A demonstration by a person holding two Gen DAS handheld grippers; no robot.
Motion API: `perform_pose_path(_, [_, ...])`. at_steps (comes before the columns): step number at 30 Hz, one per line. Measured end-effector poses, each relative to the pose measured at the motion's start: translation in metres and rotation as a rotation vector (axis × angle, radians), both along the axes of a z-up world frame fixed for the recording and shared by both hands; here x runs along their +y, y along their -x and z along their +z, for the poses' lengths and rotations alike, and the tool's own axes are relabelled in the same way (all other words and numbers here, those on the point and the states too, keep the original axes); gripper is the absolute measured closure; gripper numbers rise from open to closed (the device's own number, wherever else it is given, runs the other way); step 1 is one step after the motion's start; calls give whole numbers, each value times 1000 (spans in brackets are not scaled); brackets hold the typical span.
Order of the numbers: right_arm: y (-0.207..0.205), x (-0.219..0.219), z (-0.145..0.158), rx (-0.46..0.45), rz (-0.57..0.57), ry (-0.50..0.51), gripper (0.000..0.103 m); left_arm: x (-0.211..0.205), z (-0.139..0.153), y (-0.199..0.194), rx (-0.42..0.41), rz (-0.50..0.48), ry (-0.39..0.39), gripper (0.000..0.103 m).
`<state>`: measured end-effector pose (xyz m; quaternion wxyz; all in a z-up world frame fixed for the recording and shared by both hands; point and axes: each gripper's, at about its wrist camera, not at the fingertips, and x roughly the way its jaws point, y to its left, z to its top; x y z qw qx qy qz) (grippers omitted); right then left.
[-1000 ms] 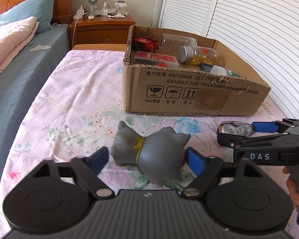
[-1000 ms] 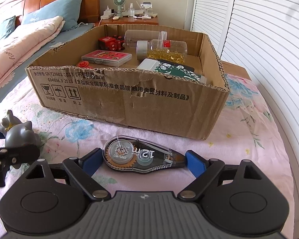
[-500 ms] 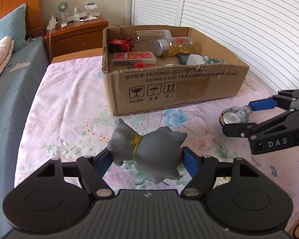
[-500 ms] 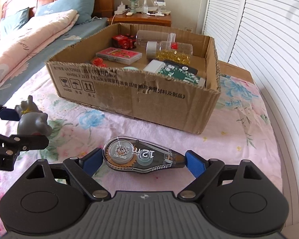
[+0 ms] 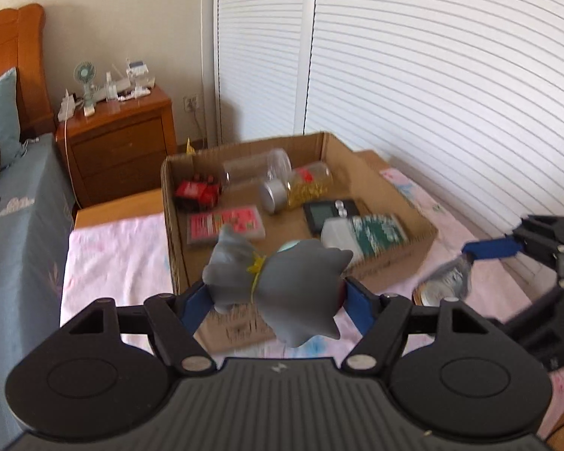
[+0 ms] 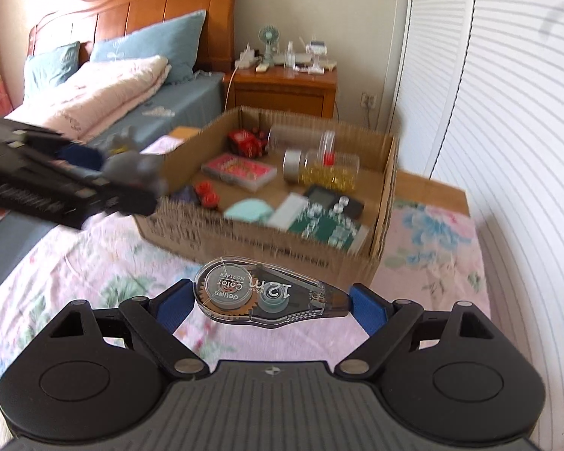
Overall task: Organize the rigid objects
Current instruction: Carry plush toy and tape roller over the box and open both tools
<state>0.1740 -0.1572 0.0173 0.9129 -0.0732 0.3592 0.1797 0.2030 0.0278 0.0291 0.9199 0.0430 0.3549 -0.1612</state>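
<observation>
Cardboard box (image 5: 391, 203): open-topped, on the bed's floral sheet (image 6: 105, 282), its inside visible from above in both views.
Box contents: a clear empty jar (image 5: 257, 169) lying on its side; a jar of yellow capsules (image 6: 325, 168) with a silver lid beside it; a red toy car (image 5: 198, 192) in the far corner; a pink flat pack (image 6: 238, 170); a dark clock-like gadget (image 5: 331, 213); a green-and-white packet (image 5: 372, 233) against the near wall; a mint-coloured piece (image 6: 249, 210); small red bits (image 6: 206, 193), too blurred to name.
Left gripper (image 5: 276, 297): fingers clamped on a grey figurine (image 5: 282, 285) with a yellow collar, held in the air over the box's near-left corner.
Right gripper (image 6: 270, 298): fingers clamped end to end on a correction tape dispenser (image 6: 267, 291) marked "12m", held in the air just short of the box's near wall.
Change from half a second ago: both grippers have risen and moved towards the box; the cameras then saw the box front with its printed marks, and now look down into it. The grip on each object is unchanged.
Surroundings: wooden nightstand (image 6: 285, 88) with a small fan (image 6: 269, 43) behind the box; white louvred doors (image 5: 432, 75) to the right.
</observation>
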Motion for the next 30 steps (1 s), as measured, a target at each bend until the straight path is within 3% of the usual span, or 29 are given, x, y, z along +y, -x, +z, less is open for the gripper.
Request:
perform_pose_path(9, [-13, -2, 13, -20, -14, 0, 11, -16, -18, -64, -7, 57, -58, 29])
perform_pose_path(16, [-19, -2, 15, -19, -23, -6, 11, -14, -35, -80, -27, 99, -94, 25])
perform_pose_path(18, [-21, -1, 16, -20, -24, -4, 11, -10, -34, -78, -23, 104, -82, 12])
perform_pose_path(24, [-37, 5, 22, -24, -25, 4, 11, 6, -16, -43, -80, 103, -38, 2])
perform_pose_path(30, [-68, 23, 27, -18, -23, 21, 11, 23, -6, -1, -107, 109, -30, 2])
